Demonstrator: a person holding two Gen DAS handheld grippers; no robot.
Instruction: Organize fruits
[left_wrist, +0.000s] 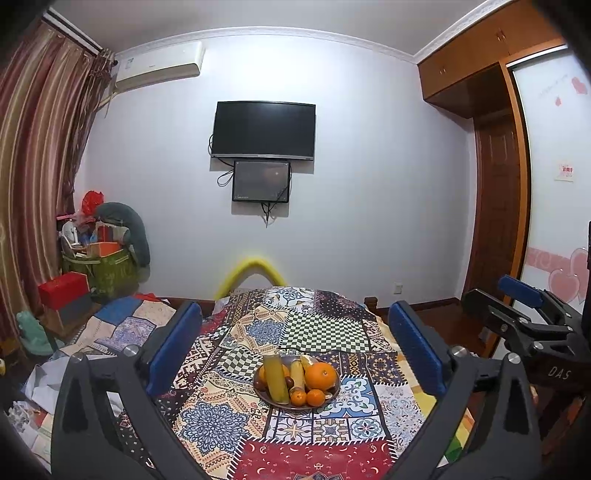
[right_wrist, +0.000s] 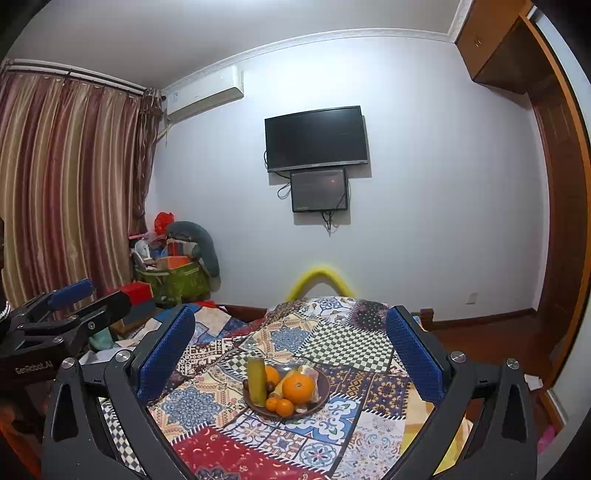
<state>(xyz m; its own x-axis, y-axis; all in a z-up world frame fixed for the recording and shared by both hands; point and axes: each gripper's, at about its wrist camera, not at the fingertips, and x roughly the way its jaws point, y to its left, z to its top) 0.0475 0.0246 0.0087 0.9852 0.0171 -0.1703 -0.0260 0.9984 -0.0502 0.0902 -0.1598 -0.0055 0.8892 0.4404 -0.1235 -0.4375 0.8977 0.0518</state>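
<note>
Above the patterned cloth (left_wrist: 229, 417), both tongs — left tongs (left_wrist: 295, 347), right tongs (right_wrist: 291, 350) — gape empty, facing the fruit plate (left_wrist: 332, 393).

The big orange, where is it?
In both wrist views the big orange sits in the plate on the patchwork cloth, on the right side, with small oranges in front and the yellow bottle left.
</note>
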